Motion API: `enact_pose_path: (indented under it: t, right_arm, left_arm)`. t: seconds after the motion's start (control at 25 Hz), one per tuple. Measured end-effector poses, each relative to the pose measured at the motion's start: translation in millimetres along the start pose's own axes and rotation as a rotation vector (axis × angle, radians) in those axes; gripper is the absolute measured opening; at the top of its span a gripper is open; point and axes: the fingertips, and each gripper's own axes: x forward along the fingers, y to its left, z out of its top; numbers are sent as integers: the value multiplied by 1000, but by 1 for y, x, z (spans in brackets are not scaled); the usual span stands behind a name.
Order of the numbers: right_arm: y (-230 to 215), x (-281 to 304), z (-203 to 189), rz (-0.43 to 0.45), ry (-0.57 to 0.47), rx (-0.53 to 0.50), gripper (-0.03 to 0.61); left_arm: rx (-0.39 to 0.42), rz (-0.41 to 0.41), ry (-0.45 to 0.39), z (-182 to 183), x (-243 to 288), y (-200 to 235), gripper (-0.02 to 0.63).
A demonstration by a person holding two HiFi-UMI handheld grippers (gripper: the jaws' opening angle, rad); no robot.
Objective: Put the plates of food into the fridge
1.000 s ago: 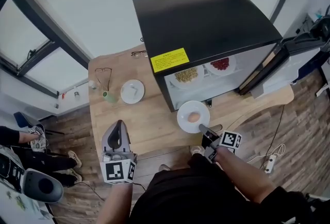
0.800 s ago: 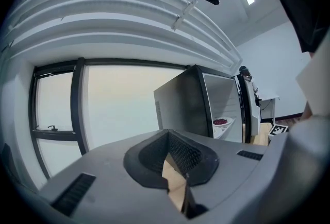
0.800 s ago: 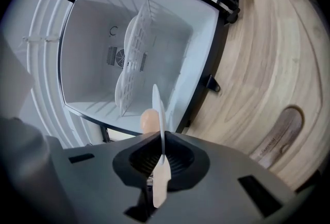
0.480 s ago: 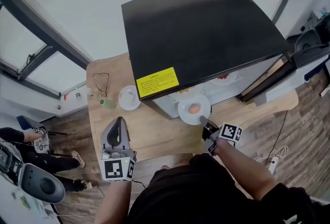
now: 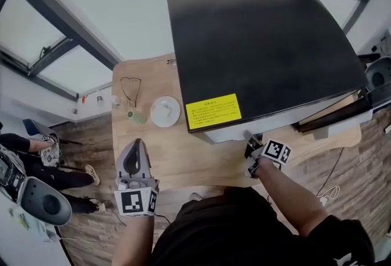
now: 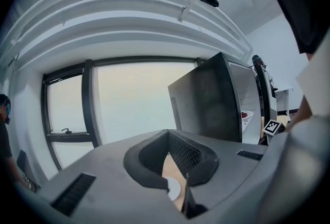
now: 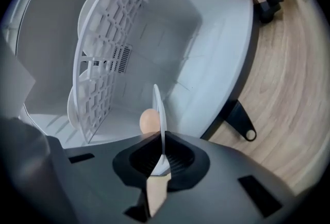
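In the head view, the fridge [image 5: 263,44] fills the upper right and its black top hides the inside. The right gripper [image 5: 249,138] reaches under the front edge of that top, so its load is out of sight here. The left gripper [image 5: 137,147] hangs over the table [image 5: 201,158] well left of the fridge, and a bare saucer [image 5: 165,110] sits just left of the fridge. In the left gripper view, the jaws stand all but together, a thin slit with nothing in it. In the right gripper view, the jaws pinch the rim of the plate [image 7: 161,109]. It runs straight ahead of them into the fridge with an egg [image 7: 149,121] on it, parallel to the shelf [image 7: 111,48] and below it, not touching. The coming move looks like lowering the plate to the fridge floor and letting go, which is the right gripper's work alone.
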Motion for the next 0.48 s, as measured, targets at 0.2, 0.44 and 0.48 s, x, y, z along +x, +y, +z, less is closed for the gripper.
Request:
enact_pose_path:
  t: [0.2, 0.44, 0.48]
  right_arm:
    - [3, 18, 7, -53, 21, -39, 32]
    - [3, 34, 25, -162, 29, -153, 39]
    - [3, 36, 26, -193, 40, -190, 52]
  left_arm:
    - [-26, 70, 23, -15, -17, 21, 5]
    - [-54, 182, 47, -27, -44, 61, 5]
    - [-55, 194, 49, -28, -48, 65, 5]
